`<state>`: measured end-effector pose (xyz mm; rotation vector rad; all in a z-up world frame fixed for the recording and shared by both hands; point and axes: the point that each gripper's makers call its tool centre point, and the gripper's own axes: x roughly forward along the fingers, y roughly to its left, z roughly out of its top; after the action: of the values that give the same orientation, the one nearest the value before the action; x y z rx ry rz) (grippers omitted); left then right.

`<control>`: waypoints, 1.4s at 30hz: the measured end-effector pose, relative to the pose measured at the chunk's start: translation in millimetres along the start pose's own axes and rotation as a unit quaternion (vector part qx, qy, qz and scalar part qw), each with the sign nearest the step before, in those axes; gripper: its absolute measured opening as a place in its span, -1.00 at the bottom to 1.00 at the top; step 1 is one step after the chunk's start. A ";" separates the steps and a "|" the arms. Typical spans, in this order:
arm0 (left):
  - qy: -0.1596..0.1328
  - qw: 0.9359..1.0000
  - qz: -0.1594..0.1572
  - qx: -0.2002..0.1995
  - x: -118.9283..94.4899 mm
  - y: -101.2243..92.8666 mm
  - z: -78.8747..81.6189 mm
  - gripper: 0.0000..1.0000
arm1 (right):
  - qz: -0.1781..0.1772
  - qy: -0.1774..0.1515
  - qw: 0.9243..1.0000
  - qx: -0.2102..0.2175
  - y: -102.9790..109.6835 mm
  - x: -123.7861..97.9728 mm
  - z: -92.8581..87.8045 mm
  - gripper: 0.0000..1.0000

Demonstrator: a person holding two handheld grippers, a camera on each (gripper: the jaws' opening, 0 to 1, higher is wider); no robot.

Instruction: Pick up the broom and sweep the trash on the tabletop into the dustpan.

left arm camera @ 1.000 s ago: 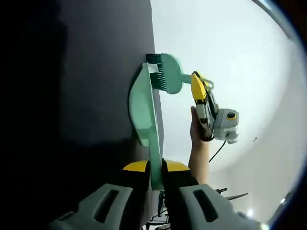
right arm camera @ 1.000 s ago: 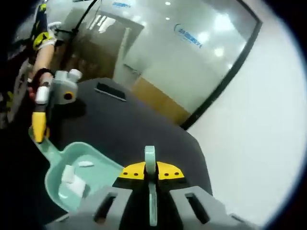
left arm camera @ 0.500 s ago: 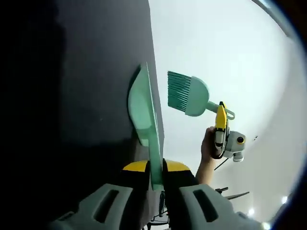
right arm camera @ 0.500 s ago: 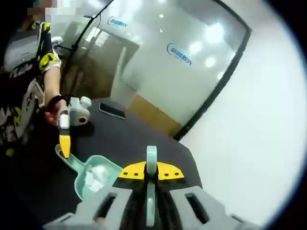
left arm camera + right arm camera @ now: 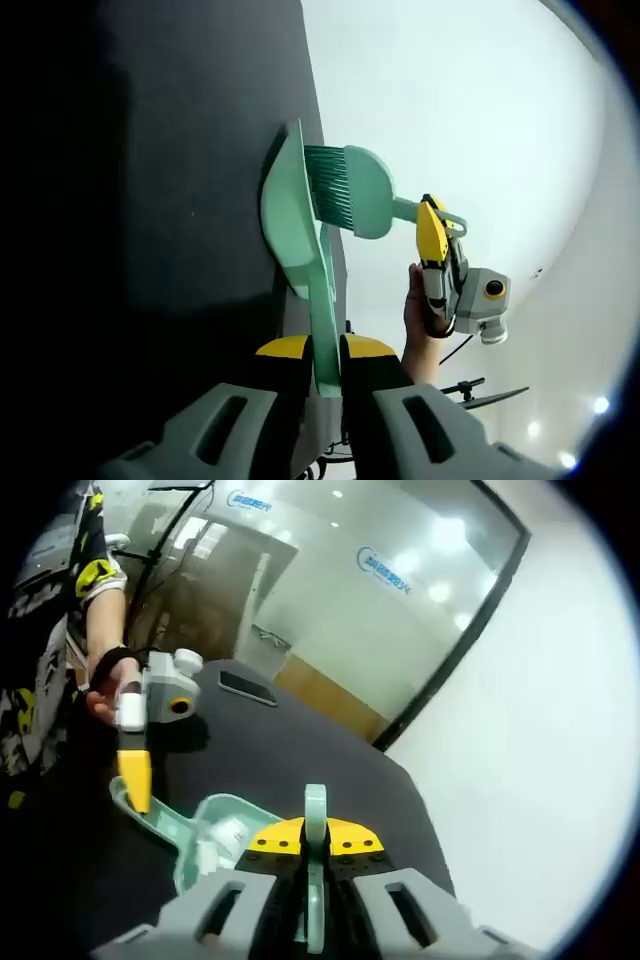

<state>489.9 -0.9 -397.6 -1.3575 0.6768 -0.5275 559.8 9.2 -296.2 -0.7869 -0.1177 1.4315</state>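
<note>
Over dustpan [image 5: 290, 225], broom [image 5: 350, 190] bristles point into pan; right gripper [image 5: 432, 232] clamps broom handle, left gripper [image 5: 326, 385] clamps dustpan handle.

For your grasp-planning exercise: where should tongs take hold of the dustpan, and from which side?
Grip the dustpan by its long flat handle, coming in from the handle's free end, away from the scoop. The handle is a thin strip that fits between two jaws; the left tongs grip it so, keeping the scoop's mouth clear for the broom.
</note>
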 end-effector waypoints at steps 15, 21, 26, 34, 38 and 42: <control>0.017 1.000 0.001 0.003 3.4 -2.6 -16.4 -0.82 | -0.064 -0.013 0.997 -0.028 -3.4 -89.7 32.2 -0.92; 0.033 0.999 -0.001 0.009 13.6 -6.8 -44.2 -0.81 | -0.076 0.013 0.996 -0.033 12.4 -118.6 24.4 -0.91; 0.041 0.999 -0.001 0.019 22.8 -11.6 -62.1 -0.80 | -0.100 0.034 0.994 -0.033 20.4 -140.3 17.0 -0.91; 0.061 0.997 0.000 0.041 32.5 -15.5 -84.9 -0.80 | -0.118 0.051 0.991 -0.033 33.7 -168.5 12.0 -0.91; 0.065 0.996 0.008 0.053 24.0 -13.5 -86.5 -0.80 | -0.127 0.052 0.990 -0.035 35.8 -177.4 15.3 -0.91; 0.046 0.996 0.011 0.072 16.8 -17.0 -60.9 -0.79 | -0.132 0.047 0.989 -0.038 35.6 -178.6 18.8 -0.91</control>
<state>459.2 -57.8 -387.7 -1.1956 0.7152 -0.6122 488.2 -147.6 -234.4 -0.8650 -0.1976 1.1429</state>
